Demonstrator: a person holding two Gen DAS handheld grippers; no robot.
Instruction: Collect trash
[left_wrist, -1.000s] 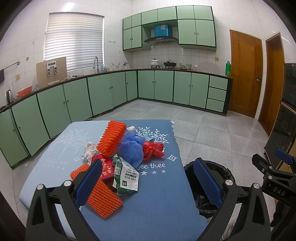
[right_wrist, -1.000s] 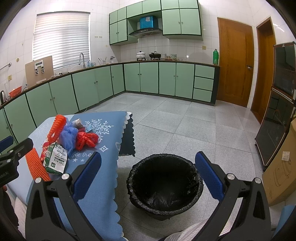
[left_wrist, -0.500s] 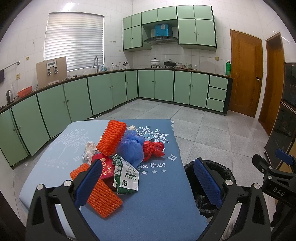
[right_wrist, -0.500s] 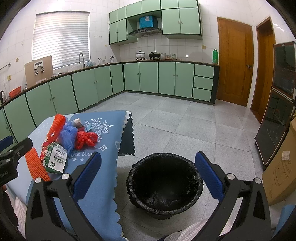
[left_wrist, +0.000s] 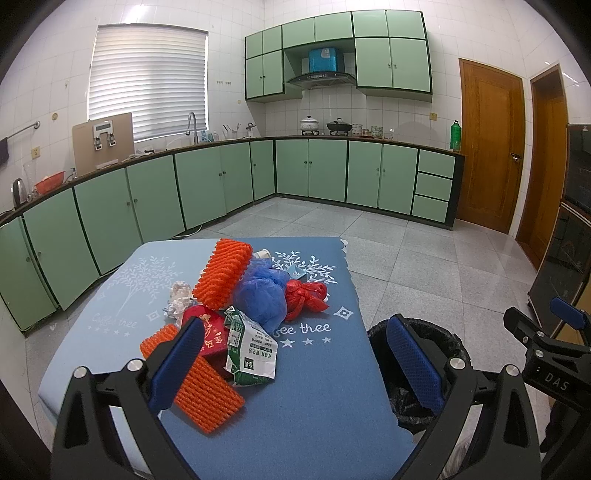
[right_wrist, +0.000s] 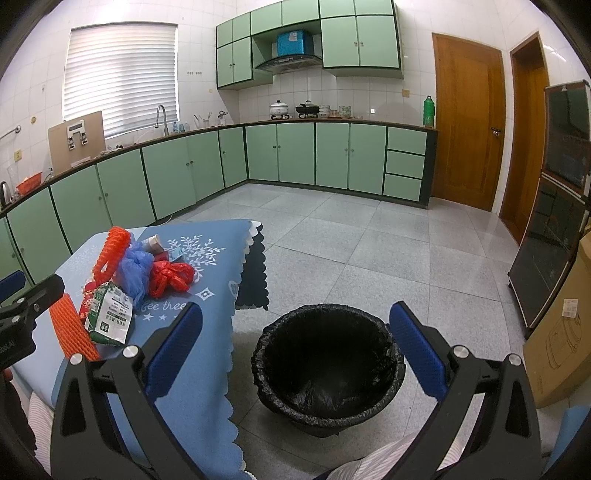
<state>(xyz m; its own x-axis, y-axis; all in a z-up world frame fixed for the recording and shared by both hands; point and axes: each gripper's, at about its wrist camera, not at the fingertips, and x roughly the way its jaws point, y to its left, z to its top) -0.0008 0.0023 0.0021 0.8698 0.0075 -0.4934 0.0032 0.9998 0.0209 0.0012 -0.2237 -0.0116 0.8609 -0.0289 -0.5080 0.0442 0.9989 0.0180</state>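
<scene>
Nothing is picked up yet. Both the left tongs (left_wrist: 295, 360) and right tongs (right_wrist: 295, 350) are released. The milk carton (left_wrist: 251, 347) lies just ahead of the left tongs; grab it next, then drop it in the trash bin (right_wrist: 327, 363).

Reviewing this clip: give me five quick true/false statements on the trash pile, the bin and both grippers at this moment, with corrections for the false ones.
1. The left gripper is open and holds nothing. True.
2. The trash bin stands on the table. False: it stands on the floor beside the table.
3. The bin has a black liner. True.
4. The milk carton is already in the bin. False: it lies in the pile on the table.
5. The right gripper grips the red plastic bag. False: it is open and empty.
</scene>
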